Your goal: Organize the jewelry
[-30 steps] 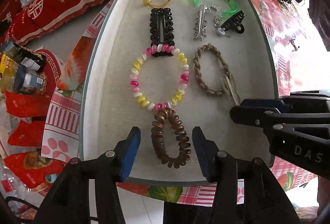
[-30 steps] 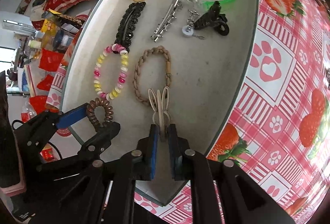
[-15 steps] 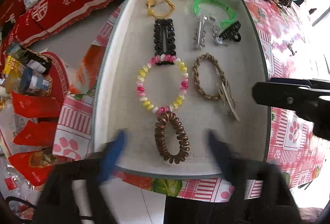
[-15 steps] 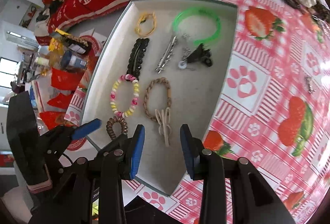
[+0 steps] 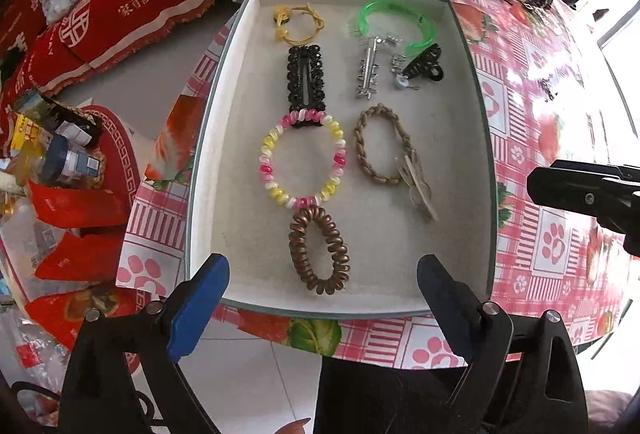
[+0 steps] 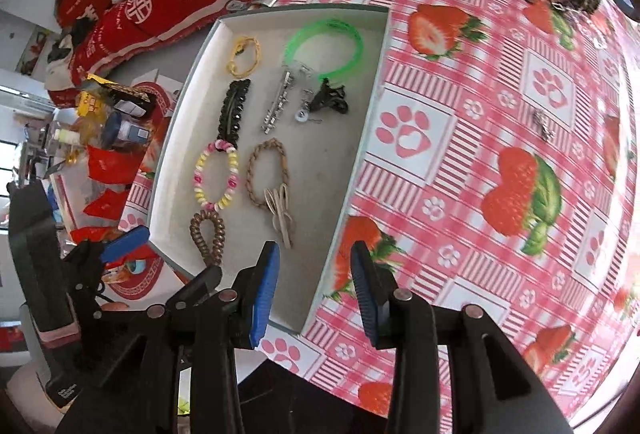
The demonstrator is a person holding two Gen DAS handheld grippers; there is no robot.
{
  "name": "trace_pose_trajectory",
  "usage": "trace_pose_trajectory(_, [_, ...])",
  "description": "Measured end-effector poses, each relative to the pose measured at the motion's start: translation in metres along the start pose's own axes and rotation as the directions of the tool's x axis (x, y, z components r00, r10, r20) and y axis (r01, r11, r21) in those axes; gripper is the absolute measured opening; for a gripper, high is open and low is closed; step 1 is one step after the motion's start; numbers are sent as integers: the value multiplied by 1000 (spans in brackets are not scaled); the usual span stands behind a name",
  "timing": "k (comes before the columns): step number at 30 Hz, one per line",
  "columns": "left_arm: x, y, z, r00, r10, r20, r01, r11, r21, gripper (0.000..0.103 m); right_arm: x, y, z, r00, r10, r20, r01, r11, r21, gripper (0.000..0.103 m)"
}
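Tray (image 5: pixel 208 154) on desk (image 6: pixel 500 94), holding, left to right: beaded bracelet (image 5: pixel 303 159), coil hair tie (image 5: pixel 319 250), braided band (image 5: pixel 380 144). Left gripper (image 5: pixel 322 308): wide open, empty, above the coil tie. Right gripper (image 6: pixel 314 292): jaws just opened, nothing between them. Loose charm (image 6: pixel 542 122) lies right on the cloth; advice: approach it from above, close gently.

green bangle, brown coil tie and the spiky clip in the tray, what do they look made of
Green bangle: likely translucent plastic, glossy; light glows through it.
Brown coil tie: probably springy plastic cord with a coppery sheen; tight telephone-wire spirals.
Spiky clip: seems metal, silver and shiny, with bright glints; it could be plated plastic.
All lie on the tray, whose pale lining looks matte, perhaps felt.
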State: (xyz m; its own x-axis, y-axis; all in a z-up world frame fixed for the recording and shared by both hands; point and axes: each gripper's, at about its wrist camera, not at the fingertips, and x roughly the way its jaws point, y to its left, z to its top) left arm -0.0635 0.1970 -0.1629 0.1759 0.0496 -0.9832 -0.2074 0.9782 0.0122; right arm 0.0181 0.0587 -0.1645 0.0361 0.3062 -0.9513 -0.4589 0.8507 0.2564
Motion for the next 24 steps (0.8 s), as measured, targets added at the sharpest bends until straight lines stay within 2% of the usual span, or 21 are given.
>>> trace_pose_trajectory(6, [-21,-5,-2,997,49,51,-49,999,4,99,-9,1,-9,1000,-17,-8,17,1000,3,43])
trace_pose_trajectory(11, [-43,1,-4,997,28,66,-28,1000,-15,99,-25,9,-15,999,-38,4,38,999,-18,62])
trace_pose_trajectory(15, [-63,5,-4,995,42,91,-41,999,-11,99,-43,17,-17,997,-66,30,67,997,-37,65])
trace_pose_trajectory(17, [-76,8,-4,993,48,110,-46,999,-20,99,-52,21,-16,996,-78,47,80,996,-44,80])
trace_pose_trajectory(22, [-102,15,-3,989,68,132,-61,996,-58,99,-76,31,-14,990,-98,105,106,992,-67,81])
trace_pose_trajectory(24, [-111,20,-3,986,79,144,-69,995,-78,99,-85,37,-13,986,-113,125,123,989,-80,86])
